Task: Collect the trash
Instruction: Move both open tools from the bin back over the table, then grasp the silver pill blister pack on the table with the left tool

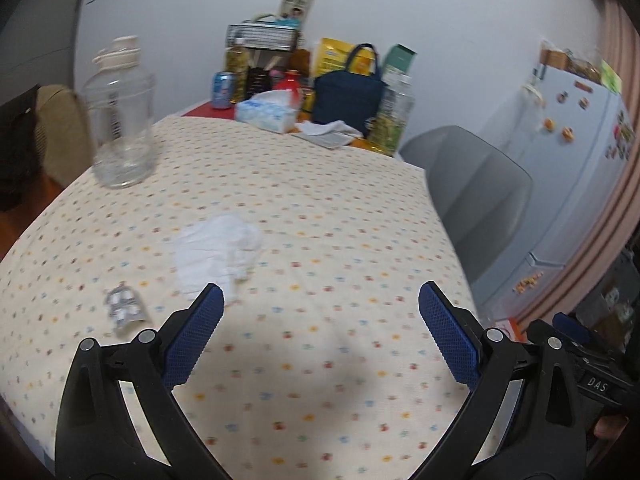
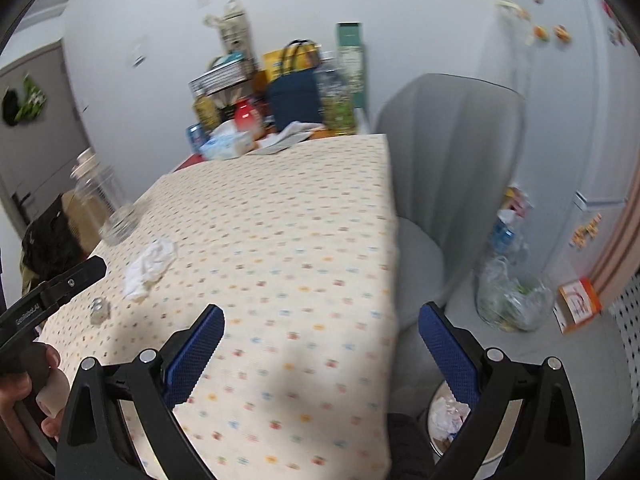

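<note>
Lying mid-surface (image 1: pixel 360 216), toward left edge: crumpled tissue (image 1: pixel 218 252), light, soft, crushable; pinch raised centre. Left gripper (image 1: pixel 320 308) released, right gripper (image 2: pixel 320 324) released.

Both grippers are spread wide with nothing between the pads. Left gripper (image 1: pixel 321 300) and right gripper (image 2: pixel 321 322) both hover, and the left hand (image 2: pixel 24 396) grips its handle.

- A tissue (image 1: pixel 218 250) lies mid-tabletop (image 1: pixel 340 220), a wrapper (image 1: pixel 124 306) just left of it.
- A jar (image 1: pixel 120 120) stands behind them.
- A chair (image 1: pixel 476 188) sits right of the tabletop.
</note>
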`<state>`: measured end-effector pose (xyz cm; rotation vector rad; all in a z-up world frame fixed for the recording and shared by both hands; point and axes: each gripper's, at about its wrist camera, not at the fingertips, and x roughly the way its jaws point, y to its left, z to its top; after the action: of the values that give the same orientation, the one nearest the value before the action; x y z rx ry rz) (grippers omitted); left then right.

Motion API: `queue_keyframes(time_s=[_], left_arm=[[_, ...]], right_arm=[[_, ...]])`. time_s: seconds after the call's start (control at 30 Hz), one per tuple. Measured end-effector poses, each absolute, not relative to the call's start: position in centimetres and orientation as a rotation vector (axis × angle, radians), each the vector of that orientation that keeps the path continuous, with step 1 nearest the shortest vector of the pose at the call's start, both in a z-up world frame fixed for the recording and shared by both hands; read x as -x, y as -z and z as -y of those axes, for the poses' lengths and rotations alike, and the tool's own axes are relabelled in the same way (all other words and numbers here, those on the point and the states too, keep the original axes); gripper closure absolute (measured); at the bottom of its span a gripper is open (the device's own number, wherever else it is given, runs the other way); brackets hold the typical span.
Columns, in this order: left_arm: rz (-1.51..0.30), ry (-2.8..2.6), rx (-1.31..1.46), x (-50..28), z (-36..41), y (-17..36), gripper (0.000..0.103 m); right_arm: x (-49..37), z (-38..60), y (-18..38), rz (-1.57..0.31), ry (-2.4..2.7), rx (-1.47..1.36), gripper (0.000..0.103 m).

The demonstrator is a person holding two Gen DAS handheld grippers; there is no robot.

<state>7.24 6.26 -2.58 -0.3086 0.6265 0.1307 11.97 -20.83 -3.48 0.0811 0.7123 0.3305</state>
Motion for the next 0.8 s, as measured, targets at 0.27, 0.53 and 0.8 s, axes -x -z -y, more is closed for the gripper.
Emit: queue_keyframes(time_s=[0.27,0.53,0.8], left_arm=[[-0.623,-0.279,0.405,-4.9,-13.6,4.5,0.006],[-0.637,-0.375,0.459,-3.4,-18.1,6.5,0.006],[-0.689,-0.411,0.540,-3.6,-20.4,9.2,0.006]], right_arm=[[-13.1,13.8,3.7,-0.724,-0.426,0.003,0.008],[-13.6,8.2,4.2,-0.738,-0.489,0.071,0.008],[-13.8,4.8,5.0,-0.756,-0.529,0.116,0.008]])
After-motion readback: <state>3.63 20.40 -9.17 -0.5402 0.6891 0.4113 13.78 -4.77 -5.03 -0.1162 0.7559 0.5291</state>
